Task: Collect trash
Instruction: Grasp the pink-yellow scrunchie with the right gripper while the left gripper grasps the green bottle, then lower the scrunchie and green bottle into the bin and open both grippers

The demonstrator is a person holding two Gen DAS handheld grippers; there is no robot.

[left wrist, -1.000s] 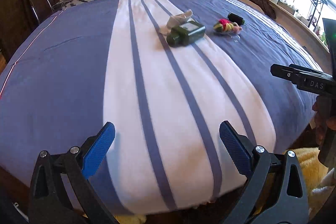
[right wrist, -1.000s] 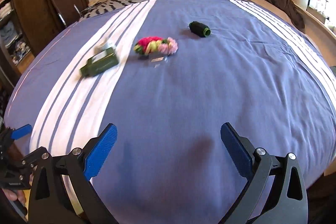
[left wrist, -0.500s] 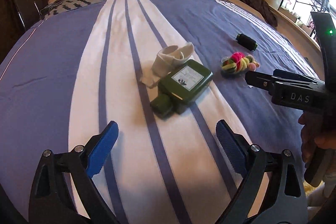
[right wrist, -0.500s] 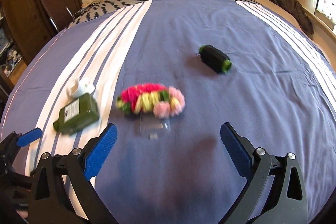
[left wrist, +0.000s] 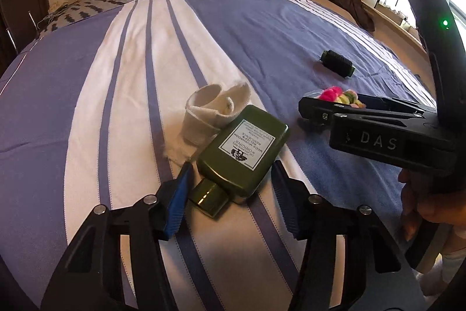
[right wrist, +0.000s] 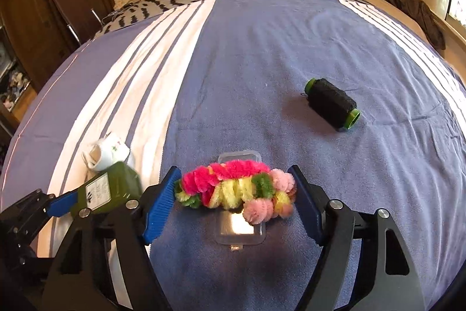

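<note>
While the left hand-held gripper [left wrist: 231,185] is closing, its blue pads are flanking the green bottle [left wrist: 243,158] lying flat on the bed [left wrist: 87,107], cap toward the camera. Left pad is sitting just beside the bottle's shoulder, right pad just beside its lower edge; no clear contact on either side, so the jaws are about half-way in with the bottle between them, not yet clamped. A white sock [left wrist: 214,114] is lying against the bottle's far end on the white stripe. Right hand-held gripper [left wrist: 335,110] is showing side-on at the right edge, with a hand [left wrist: 422,203] on its handle, tips over the pompom bundle [left wrist: 340,95]. Black thread spool [left wrist: 337,63] is lying farther back on the blue cloth.

Right wrist view: right hand-held gripper [right wrist: 234,191] is also closing, still fairly wide. The pompom bundle [right wrist: 236,188] is sitting between the pads on a clear plastic lid [right wrist: 240,226]. Left pad is right at the bundle's fuzzy end, right pad just beside the pink pompoms; can't tell if either is actually pressing. Thread spool [right wrist: 332,104] is lying well apart, up and to the right. Bottle [right wrist: 107,188] and sock [right wrist: 104,153] are at lower left, with the left hand-held gripper [right wrist: 58,203] at the bottle.
</note>
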